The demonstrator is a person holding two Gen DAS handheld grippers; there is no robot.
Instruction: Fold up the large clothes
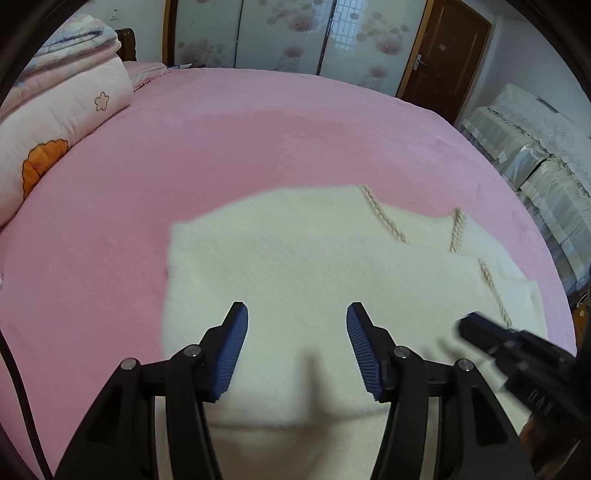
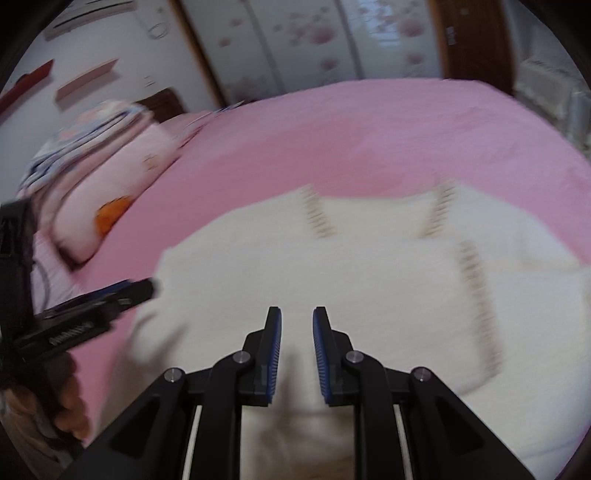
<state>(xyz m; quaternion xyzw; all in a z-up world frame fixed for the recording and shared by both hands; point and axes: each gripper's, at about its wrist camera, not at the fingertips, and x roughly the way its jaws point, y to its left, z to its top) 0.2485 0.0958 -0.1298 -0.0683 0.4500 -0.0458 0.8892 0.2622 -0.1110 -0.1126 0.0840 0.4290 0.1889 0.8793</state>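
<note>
A cream fluffy sweater [image 1: 295, 258] with beige braided trim lies folded on the pink bed [image 1: 258, 140]. My left gripper [image 1: 297, 314] hovers over its near left part, jaws wide apart and empty. My right gripper [image 2: 296, 317] is above the sweater's [image 2: 332, 266] near middle, jaws a narrow gap apart with nothing between them. The right gripper [image 1: 517, 350] shows blurred at the right of the left wrist view. The left gripper [image 2: 92, 310] shows at the left edge of the right wrist view, beside the sweater's left edge.
Folded pink quilts and pillows [image 1: 55, 122] are stacked at the bed's left. Sliding floral wardrobe doors [image 1: 288, 33] and a brown door [image 1: 443, 55] stand behind. Covered furniture [image 1: 535, 155] stands right of the bed. Pink sheet [image 2: 369, 129] lies beyond the sweater.
</note>
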